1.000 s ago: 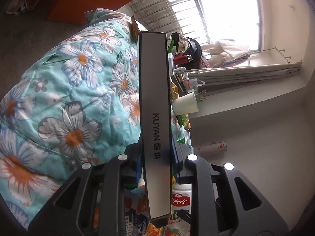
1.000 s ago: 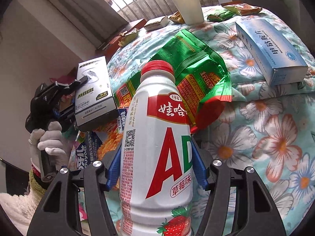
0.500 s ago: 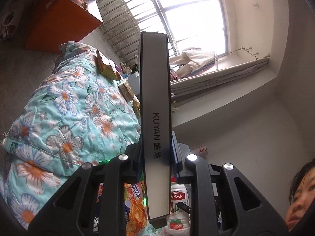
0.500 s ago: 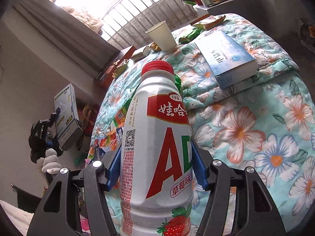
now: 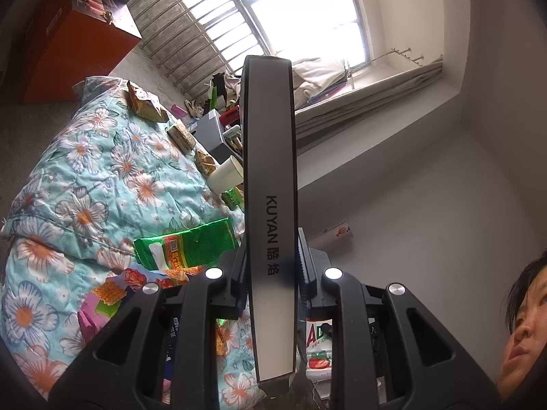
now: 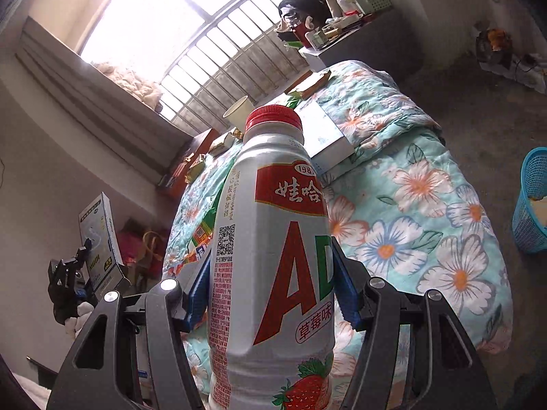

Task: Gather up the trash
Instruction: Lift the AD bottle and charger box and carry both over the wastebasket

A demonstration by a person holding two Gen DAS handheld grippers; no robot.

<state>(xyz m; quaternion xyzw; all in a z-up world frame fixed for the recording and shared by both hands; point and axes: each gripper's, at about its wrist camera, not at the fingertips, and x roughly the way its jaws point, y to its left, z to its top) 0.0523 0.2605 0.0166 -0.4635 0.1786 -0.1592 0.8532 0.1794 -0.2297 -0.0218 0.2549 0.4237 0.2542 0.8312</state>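
My left gripper (image 5: 271, 266) is shut on a slim grey KUYAN box (image 5: 270, 184), held upright; the same box shows in the right wrist view (image 6: 101, 242) at the far left. My right gripper (image 6: 270, 290) is shut on a white AD milk bottle (image 6: 273, 256) with a red cap, held upright above the floral bed. The bottle's lower part shows in the left wrist view (image 5: 318, 345). On the bed lie a green snack bag (image 5: 191, 246), a paper cup (image 5: 225, 174) and several small wrappers (image 5: 145, 104).
The floral quilt (image 6: 427, 205) covers the bed. A blue box (image 6: 324, 133) lies on it. A blue basket (image 6: 531, 201) stands on the floor at the right. An orange cabinet (image 5: 71, 41) stands by the window. A person's face (image 5: 523, 324) is at the lower right.
Both grippers have lifted and pulled back from the bed with their loads still held. The views tilted up; the bed looks smaller, and the blue basket has come into the right view.
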